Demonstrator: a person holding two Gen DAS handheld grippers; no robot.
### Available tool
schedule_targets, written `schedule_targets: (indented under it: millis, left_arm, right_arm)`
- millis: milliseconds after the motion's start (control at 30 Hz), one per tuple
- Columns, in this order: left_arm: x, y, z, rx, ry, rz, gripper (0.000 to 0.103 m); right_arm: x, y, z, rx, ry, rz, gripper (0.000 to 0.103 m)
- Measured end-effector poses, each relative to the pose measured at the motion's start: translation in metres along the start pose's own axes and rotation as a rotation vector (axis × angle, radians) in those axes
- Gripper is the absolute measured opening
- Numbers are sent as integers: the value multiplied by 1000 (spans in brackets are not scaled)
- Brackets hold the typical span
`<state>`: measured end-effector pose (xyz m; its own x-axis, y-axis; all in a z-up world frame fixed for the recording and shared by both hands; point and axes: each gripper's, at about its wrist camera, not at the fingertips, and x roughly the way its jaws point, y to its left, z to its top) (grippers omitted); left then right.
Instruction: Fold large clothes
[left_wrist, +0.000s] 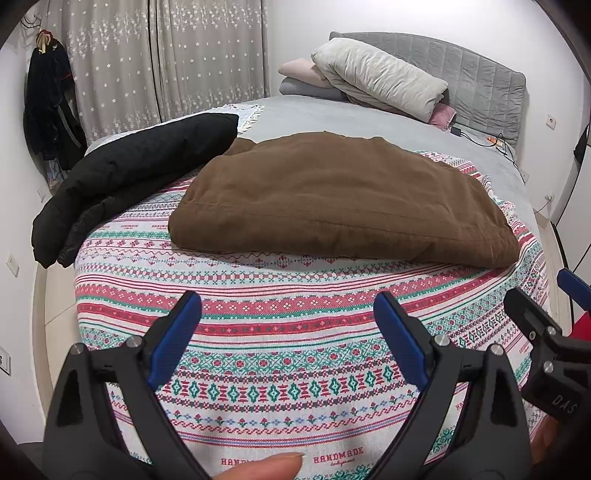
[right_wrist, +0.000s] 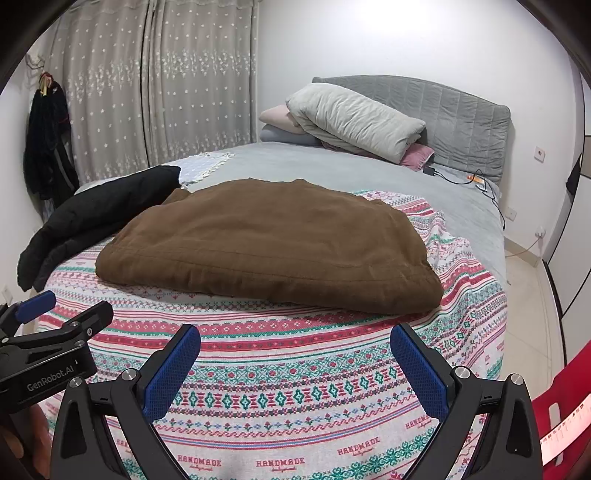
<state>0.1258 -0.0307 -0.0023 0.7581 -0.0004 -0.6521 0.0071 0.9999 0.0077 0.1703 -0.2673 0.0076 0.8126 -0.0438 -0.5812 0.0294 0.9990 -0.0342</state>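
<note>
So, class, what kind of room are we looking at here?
Most likely a bedroom: a bed with a padded headboard, stacked pillows, and closed curtains behind.

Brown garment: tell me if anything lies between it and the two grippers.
Nothing visible does. Only bare patterned blanket separates the open left gripper and open right gripper from the brown garment. The black jacket lies off to the left side.
</note>
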Motion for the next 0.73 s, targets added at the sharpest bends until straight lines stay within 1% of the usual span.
schedule_targets:
  millis: [733]
  left_arm:
    - [-3,-1,-1,-2,-5,1,94]
  right_arm:
    - [1,2,0,-4,7,2,103]
